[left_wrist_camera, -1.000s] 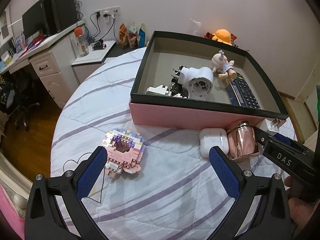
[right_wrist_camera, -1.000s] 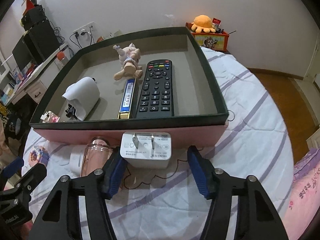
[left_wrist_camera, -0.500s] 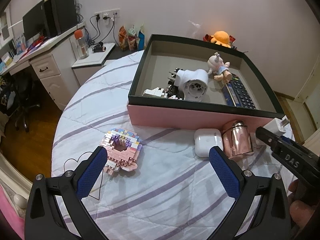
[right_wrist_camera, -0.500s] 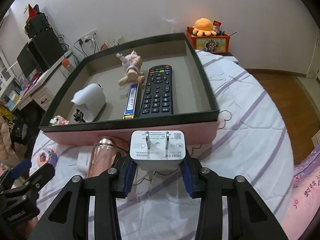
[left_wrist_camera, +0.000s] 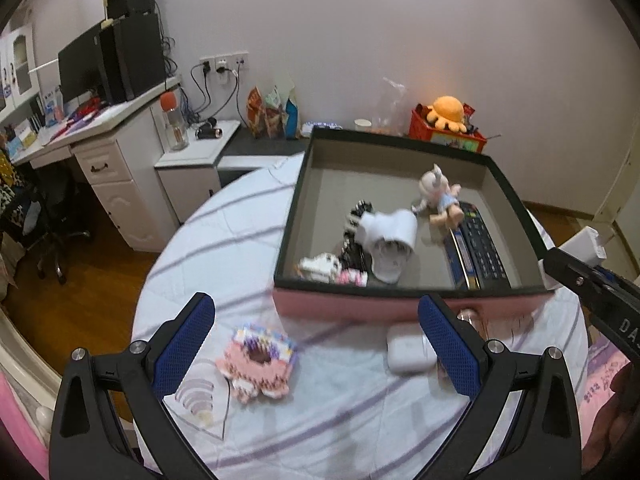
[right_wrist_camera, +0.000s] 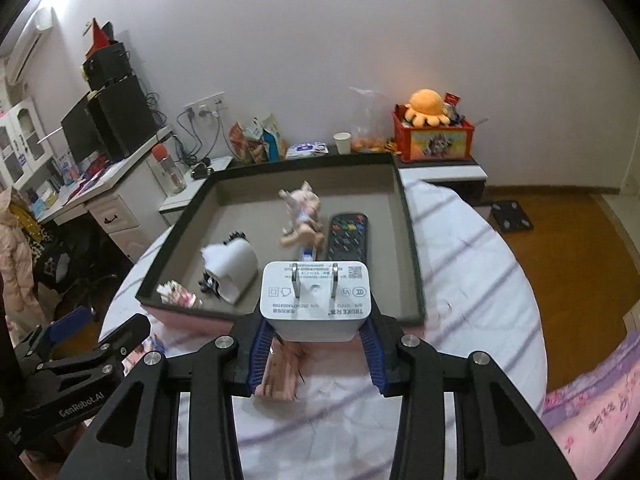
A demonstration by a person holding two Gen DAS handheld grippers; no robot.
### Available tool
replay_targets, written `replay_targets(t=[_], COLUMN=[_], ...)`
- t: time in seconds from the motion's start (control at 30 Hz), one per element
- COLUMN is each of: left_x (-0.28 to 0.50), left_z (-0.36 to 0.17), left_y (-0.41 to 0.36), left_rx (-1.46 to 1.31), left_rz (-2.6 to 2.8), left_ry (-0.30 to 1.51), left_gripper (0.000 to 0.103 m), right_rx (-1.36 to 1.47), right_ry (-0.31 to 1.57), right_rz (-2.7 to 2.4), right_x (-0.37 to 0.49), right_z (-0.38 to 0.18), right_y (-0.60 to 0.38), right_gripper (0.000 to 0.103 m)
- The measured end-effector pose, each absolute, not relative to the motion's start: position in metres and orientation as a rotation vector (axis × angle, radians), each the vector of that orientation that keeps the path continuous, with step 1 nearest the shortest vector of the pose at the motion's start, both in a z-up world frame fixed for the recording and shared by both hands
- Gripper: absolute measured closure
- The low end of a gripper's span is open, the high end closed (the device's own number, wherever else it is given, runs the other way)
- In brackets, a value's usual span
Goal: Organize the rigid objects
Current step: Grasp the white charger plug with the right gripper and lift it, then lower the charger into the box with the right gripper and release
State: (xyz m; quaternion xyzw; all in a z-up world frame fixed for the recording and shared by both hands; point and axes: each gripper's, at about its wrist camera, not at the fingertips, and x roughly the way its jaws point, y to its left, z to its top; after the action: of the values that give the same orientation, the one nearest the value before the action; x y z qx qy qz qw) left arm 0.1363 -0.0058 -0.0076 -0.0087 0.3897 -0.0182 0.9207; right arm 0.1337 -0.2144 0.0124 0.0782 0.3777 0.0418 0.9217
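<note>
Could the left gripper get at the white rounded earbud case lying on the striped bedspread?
Probably yes. The left gripper is open and empty, and the white rounded earbud case lies uncovered in front of the pink box. The shiny pink cup beside it may crowd one finger.

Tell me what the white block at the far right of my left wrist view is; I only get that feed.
Observer: A white plug adapter; its two metal prongs point away from the right tongs.
Operator: Gripped or just resting?
Observer: Gripped. Both blue pads press its sides.
Operator: Where is it relative to the box?
Observer: In the right wrist view it overlaps the box's near edge, in front of the remote. I cannot tell its height.
</note>
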Motion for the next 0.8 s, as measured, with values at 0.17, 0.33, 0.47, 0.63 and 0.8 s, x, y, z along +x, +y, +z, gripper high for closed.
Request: replay_targets(t=[0.17,0.33,0.47,0.63,0.8], left_x=[0.156,0.175,0.189,0.196,0.194], left_z=[-0.01,-0.02,-0.032,-0.041,-0.041], left_y=[-0.003,0.002,0.012,0.017,0.02], left_rx=[-0.005,0.006,-0.015,-0.035,-0.043], left_rz=[-0.021,0.009,0.025,0.033,0.032], left_ry=[0.795,0.804,0.826,0.84,0.838], left_gripper=[0.0,0.0,0.0,0.0,0.0], right_rx=[0.143,0.126,0.096,0.064,0.031], right_ry=[0.809,0.864,0.912,0.949,0.949], right_rz=[0.113,0.144,0.171,0.188,0.191], right_x=[0.167,0.194,0.21,0.22,0.218], right_z=[0.003,-0.016,-0.033,-0.047,-0.046], right_y=[-0.201,-0.188,-0.176,-0.166,-0.16], right_gripper=[0.062,0.062,0.062,0.062,0.054])
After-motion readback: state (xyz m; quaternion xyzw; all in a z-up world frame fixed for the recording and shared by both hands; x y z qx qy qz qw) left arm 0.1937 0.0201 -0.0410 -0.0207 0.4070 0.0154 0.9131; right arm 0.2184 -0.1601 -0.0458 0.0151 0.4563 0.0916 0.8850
